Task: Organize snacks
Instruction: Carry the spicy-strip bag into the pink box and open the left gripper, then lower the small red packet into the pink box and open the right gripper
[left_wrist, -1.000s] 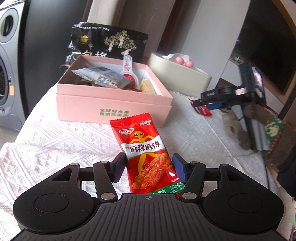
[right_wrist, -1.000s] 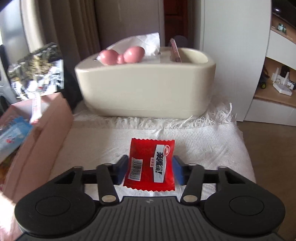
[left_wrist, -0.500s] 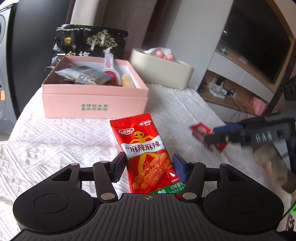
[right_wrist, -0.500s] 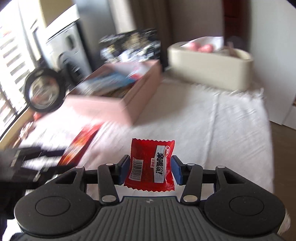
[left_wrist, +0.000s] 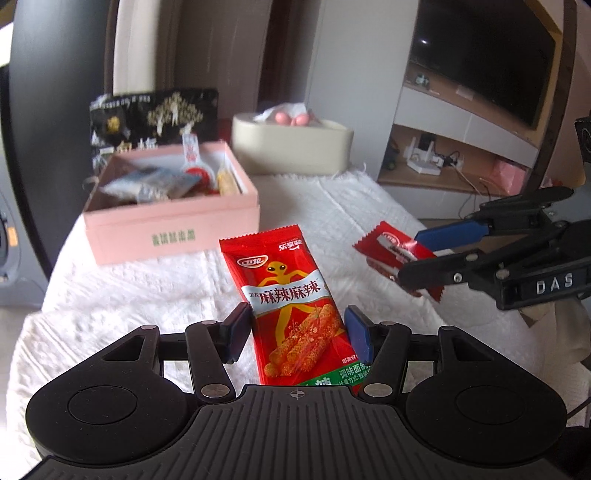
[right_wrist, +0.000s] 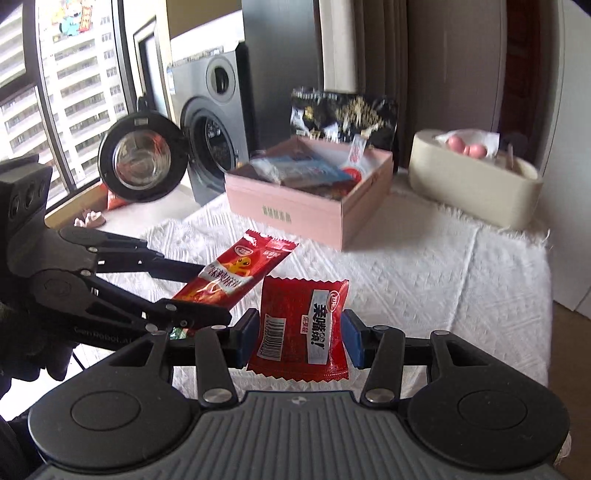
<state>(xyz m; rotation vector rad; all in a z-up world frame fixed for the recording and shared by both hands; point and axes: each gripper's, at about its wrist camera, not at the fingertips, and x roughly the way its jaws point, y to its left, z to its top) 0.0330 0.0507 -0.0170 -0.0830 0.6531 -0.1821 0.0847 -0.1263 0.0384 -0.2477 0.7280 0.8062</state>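
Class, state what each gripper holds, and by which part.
Left gripper: long red packet, gripped near its lower end. Right gripper: small red packet, by its side edges.

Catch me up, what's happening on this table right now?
A person holds a gripper in each hand, both lifted over the white cloth. The left gripper clamps a long red spicy-strip packet; the right gripper clamps a small red snack packet. The pink box, already holding snacks, sits ahead. Neither packet is in it yet.
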